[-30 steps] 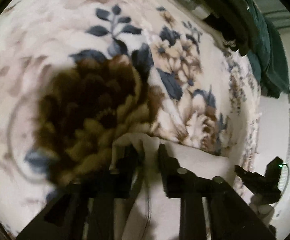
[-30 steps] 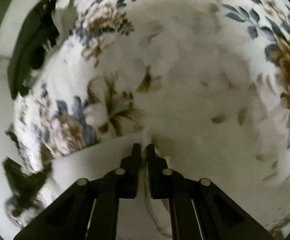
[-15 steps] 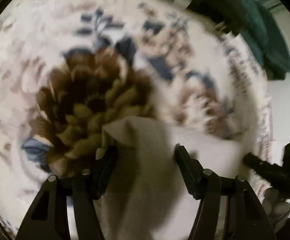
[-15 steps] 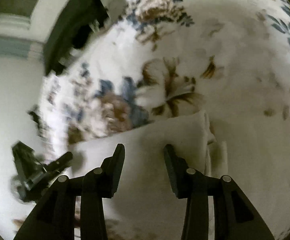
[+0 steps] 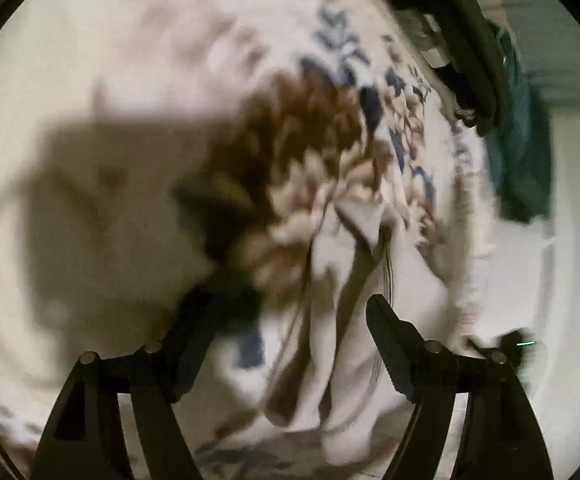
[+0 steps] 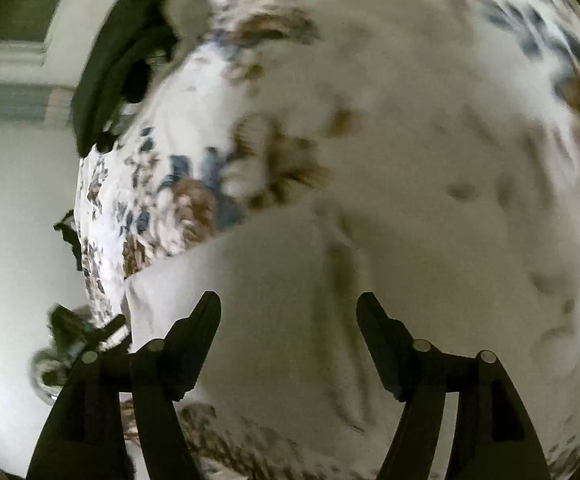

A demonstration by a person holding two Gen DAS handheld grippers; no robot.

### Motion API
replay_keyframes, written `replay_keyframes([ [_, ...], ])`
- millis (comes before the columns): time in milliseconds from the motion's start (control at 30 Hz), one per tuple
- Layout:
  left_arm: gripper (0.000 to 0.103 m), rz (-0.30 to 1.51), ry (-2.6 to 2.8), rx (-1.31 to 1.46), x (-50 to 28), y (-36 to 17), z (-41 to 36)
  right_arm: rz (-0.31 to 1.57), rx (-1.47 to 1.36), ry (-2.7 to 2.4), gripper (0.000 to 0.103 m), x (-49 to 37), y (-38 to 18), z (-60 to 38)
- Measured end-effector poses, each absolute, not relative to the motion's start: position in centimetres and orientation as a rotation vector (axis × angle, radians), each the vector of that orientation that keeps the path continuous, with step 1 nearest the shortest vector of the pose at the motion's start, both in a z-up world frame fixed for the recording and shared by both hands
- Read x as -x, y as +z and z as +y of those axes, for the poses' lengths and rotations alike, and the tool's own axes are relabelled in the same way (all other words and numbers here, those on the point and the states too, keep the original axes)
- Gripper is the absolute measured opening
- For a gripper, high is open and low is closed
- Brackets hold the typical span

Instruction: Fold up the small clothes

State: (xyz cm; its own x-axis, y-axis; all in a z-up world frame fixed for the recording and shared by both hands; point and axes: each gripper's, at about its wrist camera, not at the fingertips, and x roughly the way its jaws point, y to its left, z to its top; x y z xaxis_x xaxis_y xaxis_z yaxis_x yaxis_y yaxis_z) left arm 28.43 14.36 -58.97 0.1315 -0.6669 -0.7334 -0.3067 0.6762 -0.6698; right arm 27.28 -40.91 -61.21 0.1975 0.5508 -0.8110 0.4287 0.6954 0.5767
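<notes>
Both pairs of jaws stand wide open and hold nothing. Between the fingers of the left gripper (image 5: 290, 312) lies the small pale garment (image 5: 341, 320), bunched in soft ridges with a seam line showing; its cloth reaches forward past the fingertips and ends in a crumpled peak. Under the right gripper (image 6: 288, 308) the same garment (image 6: 274, 280) looks much flatter, with one straight edge running away to the left of the jaws and a shallow crease just ahead of the right finger.

Beyond the garment spreads the flowered blanket (image 6: 429, 128), with a big brown flower (image 5: 309, 132) ahead of the left jaws. Farther off, at the blanket's edge, dark clothes (image 5: 469, 60) lie in a heap. Both views are blurred, so fine details are not sure.

I judge that one fold is laid down and the next grip is now to be chosen. To do it well, the left gripper should take the bunched side by a clean edge, not by the thick ridges, and pinch only the garment, not the blanket under it. The right gripper should take the matching corner, so the edges can meet evenly.
</notes>
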Motion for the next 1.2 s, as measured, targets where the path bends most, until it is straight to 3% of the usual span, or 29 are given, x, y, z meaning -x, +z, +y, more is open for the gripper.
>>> replay_keyframes([
  [267, 0.075, 1.456, -0.534, 1.037, -29.0, -60.7, 10.2, 1.459, -1.188, 0.328, 0.076, -26.1, -68.0, -40.9],
  [500, 0.073, 1.448, -0.520, 0.910, -30.1, -59.5, 6.9, 1.505, -1.146, 0.445, 0.077, -28.2, -68.4, -37.2],
  [567, 0.040, 1.421, -0.513, 0.819, -29.9, -58.4, 6.1, 1.505, -1.089, 0.443, 0.066, -28.6, -67.7, -36.4],
  [600, 0.016, 1.424, -0.502, 0.749, -30.0, -57.9, 5.4, 1.504, -1.050, 0.446, 0.046, -28.6, -67.2, -36.0],
  [633, 0.016, 1.418, -0.489, 0.694, -30.0, -57.2, 5.0, 1.504, -1.032, 0.434, 0.028, -28.6, -66.8, -35.8],
  [733, 0.015, 1.394, -0.455, 0.645, -29.8, -55.6, 4.6, 1.472, -1.023, 0.411, 0.023, -28.5, -65.3, -35.7],
  [1000, 0.015, 1.360, -0.436, 0.640, -29.4, -50.7, 5.7, 1.430, -1.004, 0.400, 0.019, -29.2, -60.2, -34.9],
  [1200, 0.015, 1.312, -0.443, 0.627, -34.2, -45.7, 6.8, 1.388, -0.948, 0.410, 0.018, -33.3, -53.9, -34.1],
])
